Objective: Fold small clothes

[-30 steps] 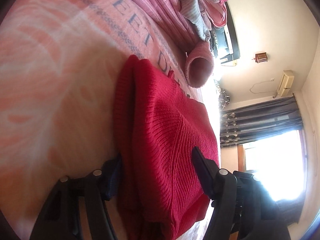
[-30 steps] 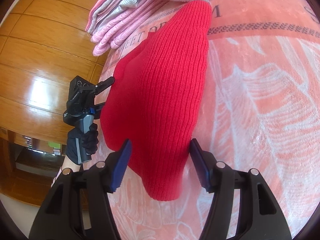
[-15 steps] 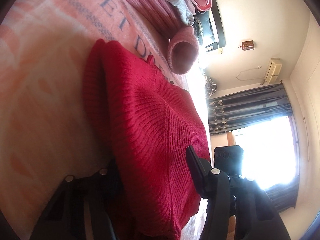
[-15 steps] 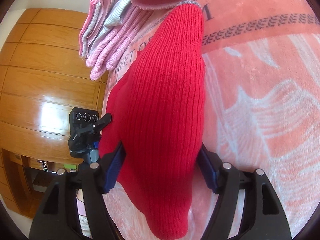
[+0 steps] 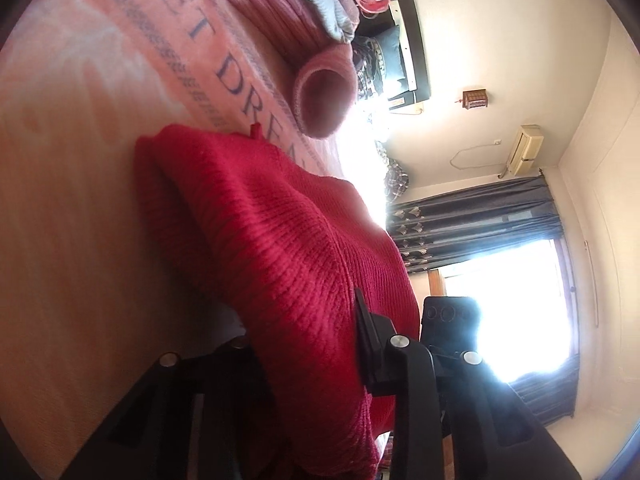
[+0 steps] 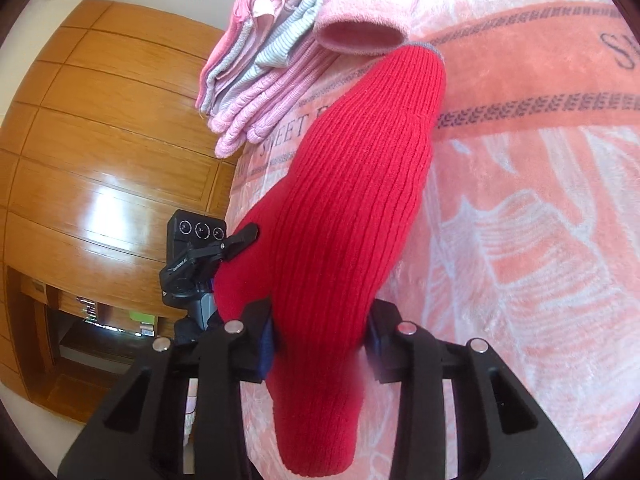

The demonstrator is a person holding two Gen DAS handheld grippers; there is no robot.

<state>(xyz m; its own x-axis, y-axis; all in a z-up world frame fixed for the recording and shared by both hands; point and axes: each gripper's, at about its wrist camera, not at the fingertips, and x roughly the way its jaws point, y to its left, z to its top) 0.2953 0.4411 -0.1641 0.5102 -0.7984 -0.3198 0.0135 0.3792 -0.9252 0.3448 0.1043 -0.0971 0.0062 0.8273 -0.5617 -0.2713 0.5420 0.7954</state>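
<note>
A red knit sweater [image 6: 352,200] lies folded into a long bundle on the pink blanket [image 6: 520,208]. My right gripper [image 6: 320,336] is shut on its near end, and the fabric bulges out between the fingers. In the left wrist view the same sweater [image 5: 280,240] rises in a hump above the blanket [image 5: 80,160]. My left gripper [image 5: 304,344] is shut on its edge; one finger is buried under the knit. Each gripper shows in the other's view: the left gripper [image 6: 200,256] at the sweater's left side, the right gripper [image 5: 448,316] beyond the hump.
A stack of folded pink and grey clothes [image 6: 260,80] and a pink knit roll [image 6: 360,24] sit at the far end of the bed. A wooden wardrobe [image 6: 100,140] stands to the left. Dark curtains [image 5: 480,220] frame a bright window.
Both grippers slid forward over the sweater's ends and closed from wide open onto the knit. The sweater's near end has lifted and bunched.
</note>
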